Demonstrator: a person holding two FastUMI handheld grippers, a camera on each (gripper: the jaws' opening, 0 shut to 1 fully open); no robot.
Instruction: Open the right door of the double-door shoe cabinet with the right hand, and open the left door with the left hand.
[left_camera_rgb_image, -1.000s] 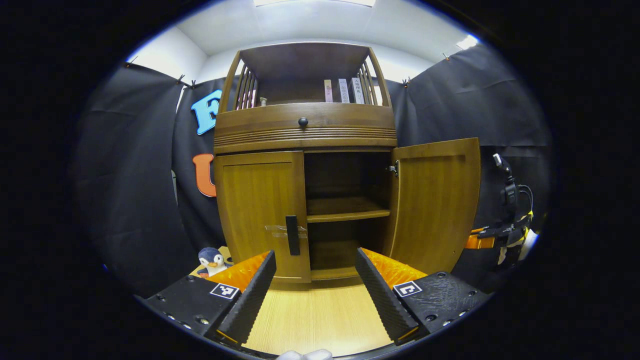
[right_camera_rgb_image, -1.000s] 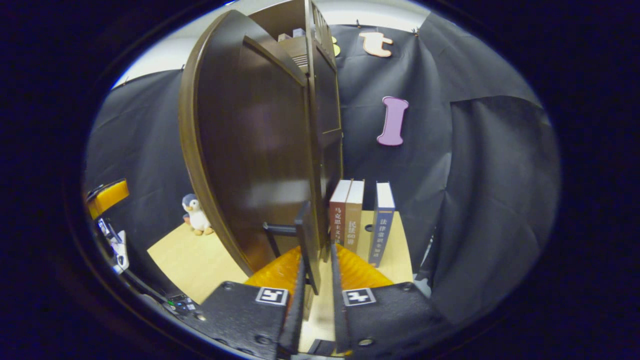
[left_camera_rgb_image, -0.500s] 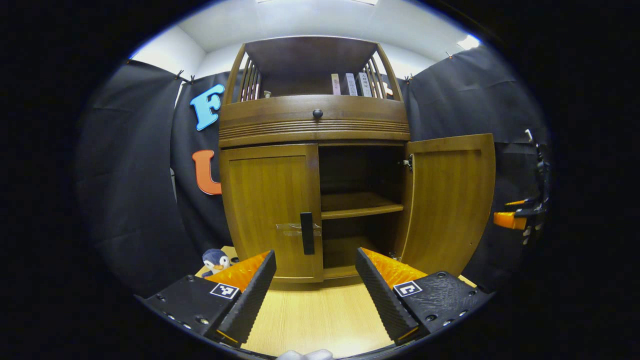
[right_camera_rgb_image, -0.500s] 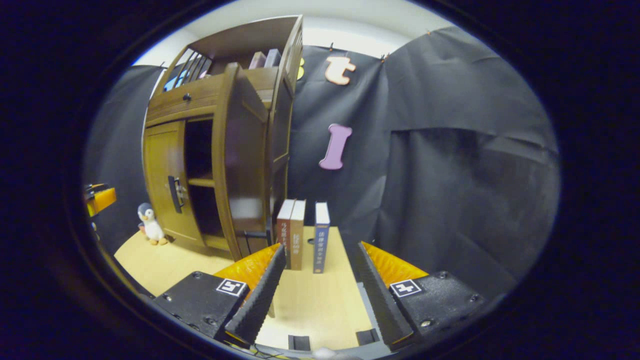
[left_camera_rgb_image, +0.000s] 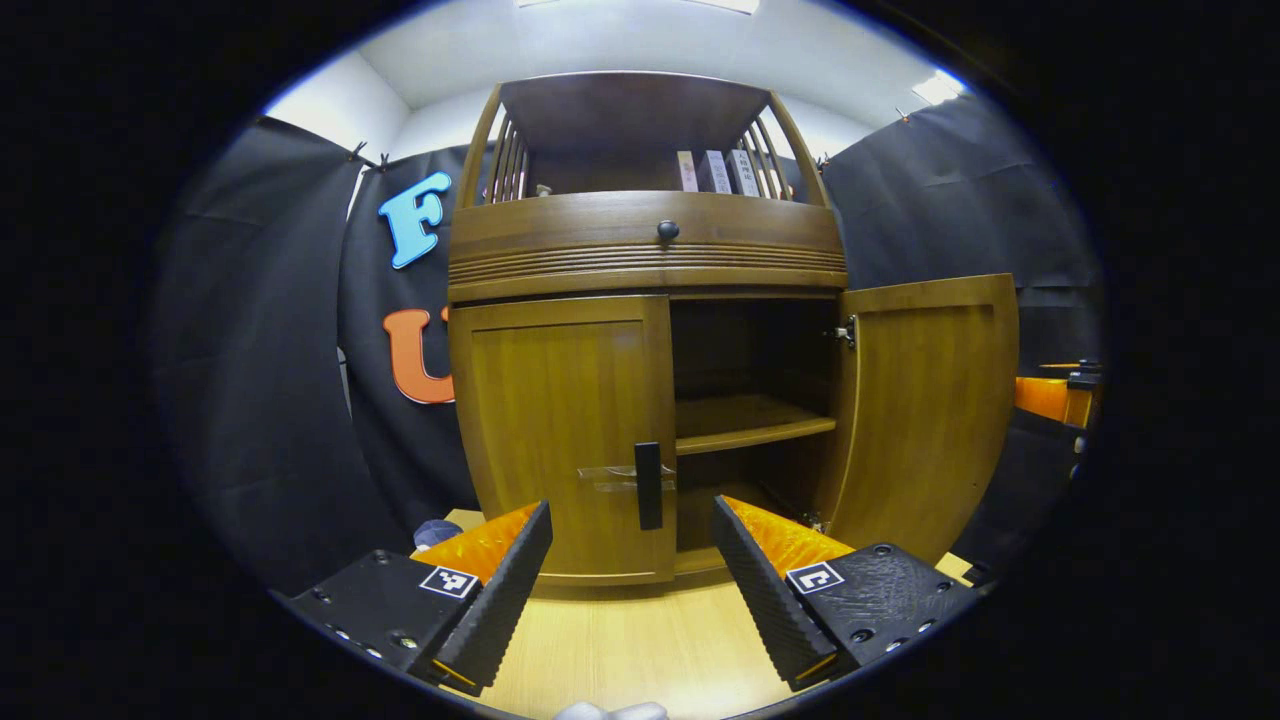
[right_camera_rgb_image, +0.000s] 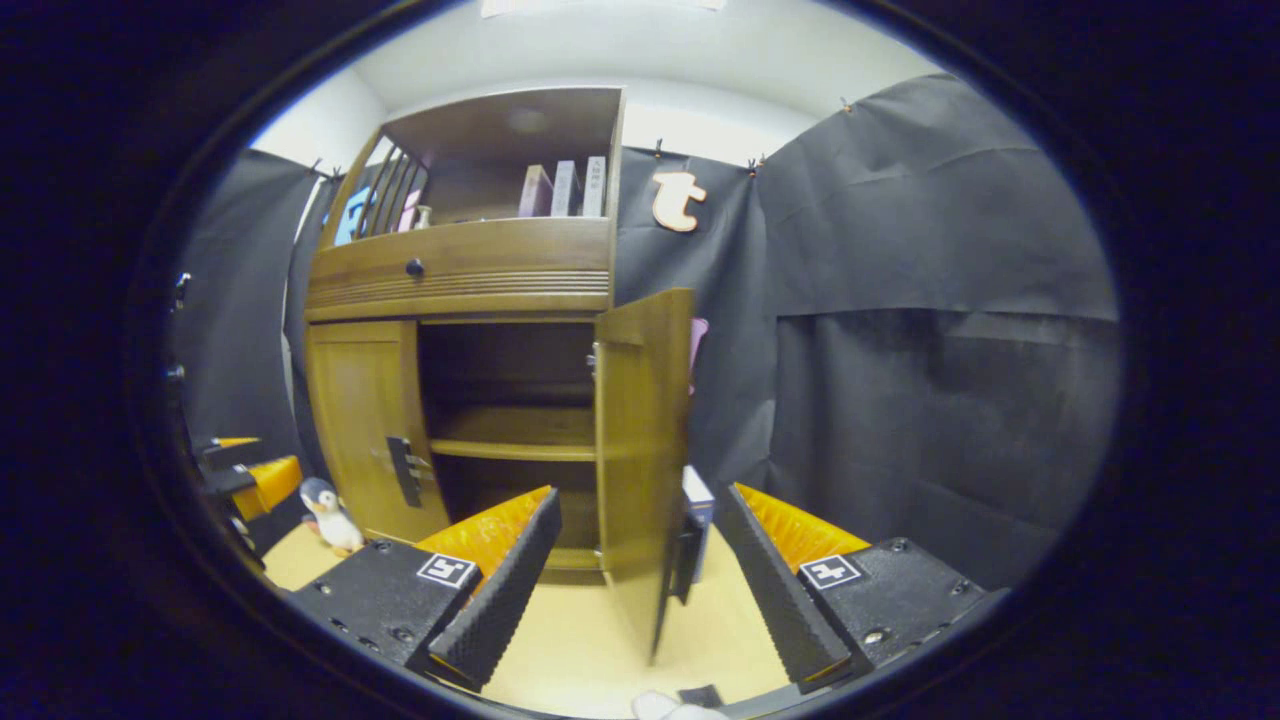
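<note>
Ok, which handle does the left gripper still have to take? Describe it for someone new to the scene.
Find the wooden shoe cabinet with its drawer band across the middle. Below it the left door is shut while the right door stands open. The handle is the dark upright bar on the shut door's inner edge.

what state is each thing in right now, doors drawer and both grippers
right door: swung wide open
left door: closed, handle untouched
drawer: closed
left gripper: open, holding nothing, short of the left door
right gripper: open, holding nothing, off the right door
penguin: upright beside the cabinet
</note>
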